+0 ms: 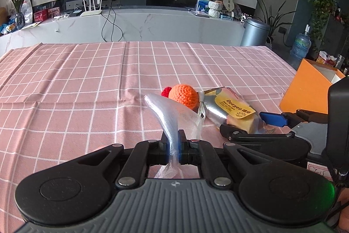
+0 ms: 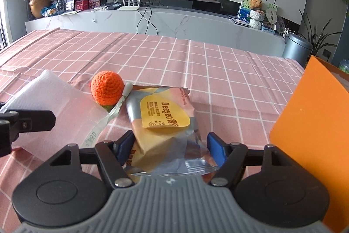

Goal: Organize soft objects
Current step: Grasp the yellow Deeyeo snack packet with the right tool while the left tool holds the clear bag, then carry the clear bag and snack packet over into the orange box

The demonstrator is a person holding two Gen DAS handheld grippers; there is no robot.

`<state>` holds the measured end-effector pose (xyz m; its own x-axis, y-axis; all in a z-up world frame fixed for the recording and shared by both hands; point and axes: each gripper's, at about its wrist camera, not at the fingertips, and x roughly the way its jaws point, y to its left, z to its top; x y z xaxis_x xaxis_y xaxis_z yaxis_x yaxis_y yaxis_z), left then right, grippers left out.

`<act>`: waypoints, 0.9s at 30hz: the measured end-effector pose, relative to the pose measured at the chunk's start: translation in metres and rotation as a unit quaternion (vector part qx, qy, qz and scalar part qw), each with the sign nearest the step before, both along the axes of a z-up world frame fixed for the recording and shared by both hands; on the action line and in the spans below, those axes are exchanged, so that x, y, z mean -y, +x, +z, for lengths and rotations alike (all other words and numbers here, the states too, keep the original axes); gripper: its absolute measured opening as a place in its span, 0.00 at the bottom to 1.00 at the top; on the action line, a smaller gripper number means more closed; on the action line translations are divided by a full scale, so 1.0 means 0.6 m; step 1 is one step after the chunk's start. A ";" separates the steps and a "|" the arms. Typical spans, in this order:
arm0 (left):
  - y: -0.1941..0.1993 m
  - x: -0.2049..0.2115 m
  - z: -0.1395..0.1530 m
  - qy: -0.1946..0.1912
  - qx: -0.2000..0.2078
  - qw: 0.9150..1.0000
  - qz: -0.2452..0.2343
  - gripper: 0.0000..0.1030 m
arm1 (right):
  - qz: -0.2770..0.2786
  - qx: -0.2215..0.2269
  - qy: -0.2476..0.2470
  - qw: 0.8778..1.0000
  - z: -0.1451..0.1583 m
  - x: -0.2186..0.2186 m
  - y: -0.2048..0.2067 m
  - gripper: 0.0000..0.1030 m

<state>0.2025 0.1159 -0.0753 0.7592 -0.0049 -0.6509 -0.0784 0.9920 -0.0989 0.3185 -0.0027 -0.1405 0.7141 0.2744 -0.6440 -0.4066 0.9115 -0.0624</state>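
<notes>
An orange box [image 2: 309, 115] stands just right of the right gripper [image 2: 170, 145]; a crocheted ball [image 2: 106, 88] lies ahead-left, touching the mesh bag [image 1: 172, 117]. The bag's edge is pinched by the closed left gripper [image 1: 174, 143]. A snack pack [image 2: 162, 124] is straddled by the right gripper's spread fingers, long axis pointing away along them.

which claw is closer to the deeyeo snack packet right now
Right. The right claw is open with its blue fingers straddling the near end of the snack packet. The left claw is off to the packet's left, shut on the mesh bag.
</notes>
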 end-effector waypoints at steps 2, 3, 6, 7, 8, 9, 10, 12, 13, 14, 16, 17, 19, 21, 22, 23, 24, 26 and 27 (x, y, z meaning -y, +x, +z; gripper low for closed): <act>-0.004 0.004 0.002 -0.001 -0.001 1.000 -0.002 0.07 | -0.003 -0.004 -0.004 1.000 0.003 0.002 -0.010 0.66; -0.006 0.006 0.002 -0.002 -0.001 1.000 -0.004 0.07 | -0.005 -0.005 -0.006 1.000 0.004 0.003 -0.016 0.66; -0.014 0.013 0.003 -0.003 -0.003 1.000 -0.007 0.07 | -0.010 -0.010 -0.006 1.000 0.007 0.012 -0.037 0.64; -0.017 0.015 0.003 -0.004 -0.004 1.000 -0.008 0.07 | -0.011 -0.013 -0.004 1.000 0.007 0.016 -0.043 0.64; -0.020 0.017 0.003 -0.005 -0.004 1.000 -0.010 0.07 | -0.010 -0.014 -0.006 1.000 0.008 0.018 -0.050 0.64; -0.024 0.020 0.004 -0.005 -0.005 1.000 -0.011 0.07 | -0.009 -0.014 -0.010 1.000 0.009 0.020 -0.057 0.64; -0.027 0.023 0.004 -0.004 -0.005 1.000 -0.012 0.07 | -0.010 -0.017 -0.013 1.000 0.011 0.023 -0.064 0.64; -0.035 0.029 0.006 -0.002 -0.005 1.000 -0.016 0.07 | -0.013 -0.025 -0.011 1.000 0.014 0.032 -0.076 0.64; -0.038 0.031 0.007 -0.001 -0.005 1.000 -0.018 0.07 | -0.015 -0.029 -0.011 0.999 0.015 0.036 -0.083 0.64; -0.041 0.034 0.008 -0.001 -0.006 1.000 -0.019 0.07 | -0.015 -0.032 -0.013 0.999 0.017 0.040 -0.090 0.64; -0.049 0.040 0.008 0.001 -0.007 1.000 -0.023 0.07 | -0.015 -0.036 -0.014 0.999 0.017 0.050 -0.105 0.64; -0.052 0.043 0.007 0.002 -0.008 1.000 -0.025 0.07 | -0.015 -0.038 -0.013 0.999 0.017 0.054 -0.111 0.64; -0.059 0.050 0.006 0.003 -0.011 0.999 -0.030 0.07 | -0.014 -0.041 -0.012 0.999 0.018 0.062 -0.121 0.64; -0.067 0.057 0.004 0.005 -0.014 0.999 -0.035 0.07 | -0.015 -0.039 -0.014 0.999 0.018 0.069 -0.130 0.64; -0.070 0.059 0.004 0.005 -0.016 0.999 -0.037 0.07 | -0.016 -0.037 -0.014 0.999 0.017 0.074 -0.133 0.64; -0.073 0.061 0.003 0.003 -0.017 0.999 -0.038 0.07 | -0.018 -0.038 -0.013 0.999 0.017 0.075 -0.135 0.64; -0.076 0.064 0.004 0.003 -0.018 0.999 -0.039 0.07 | -0.019 -0.038 -0.012 0.999 0.019 0.077 -0.138 0.64; -0.082 0.067 0.007 0.006 -0.017 0.999 -0.041 0.07 | -0.017 -0.038 -0.010 0.999 0.023 0.081 -0.145 0.63; -0.086 0.069 0.010 0.007 -0.015 0.999 -0.041 0.07 | -0.017 -0.036 -0.009 0.999 0.026 0.083 -0.149 0.62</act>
